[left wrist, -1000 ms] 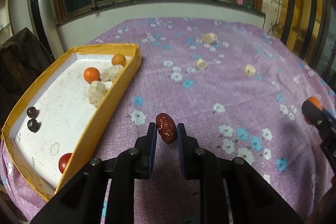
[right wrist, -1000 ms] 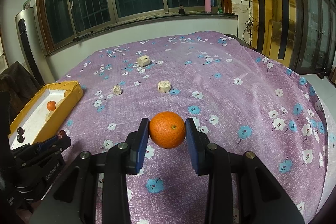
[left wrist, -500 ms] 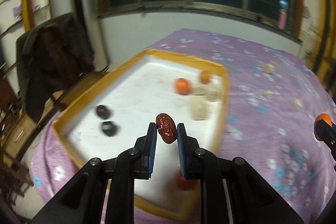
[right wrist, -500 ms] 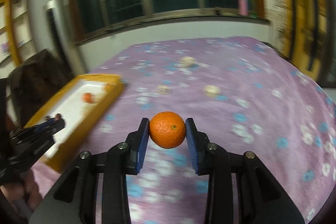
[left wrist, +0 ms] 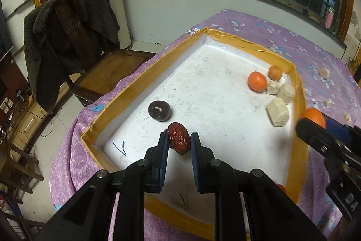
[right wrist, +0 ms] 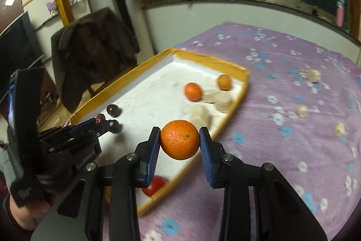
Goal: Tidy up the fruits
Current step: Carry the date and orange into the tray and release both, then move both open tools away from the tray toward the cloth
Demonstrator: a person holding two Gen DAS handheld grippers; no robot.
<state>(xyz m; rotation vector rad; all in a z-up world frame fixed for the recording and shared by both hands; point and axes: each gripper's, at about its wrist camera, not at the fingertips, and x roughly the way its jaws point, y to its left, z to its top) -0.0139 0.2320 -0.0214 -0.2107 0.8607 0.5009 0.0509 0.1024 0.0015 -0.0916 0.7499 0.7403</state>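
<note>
Tongs-wise, my left tongs (left wrist: 179, 143) pinch a red date (left wrist: 179, 138) over the tray (left wrist: 239, 41); right tongs (right wrist: 179, 146) clamp an orange (right wrist: 179, 139) above its rim. Letting go high, either might roll away.

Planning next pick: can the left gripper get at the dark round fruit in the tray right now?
Probably not as is. The left gripper is shut on a red date, so it is occupied. The path itself looks free: the dark round fruit sits uncovered on the tray floor just ahead.
</note>
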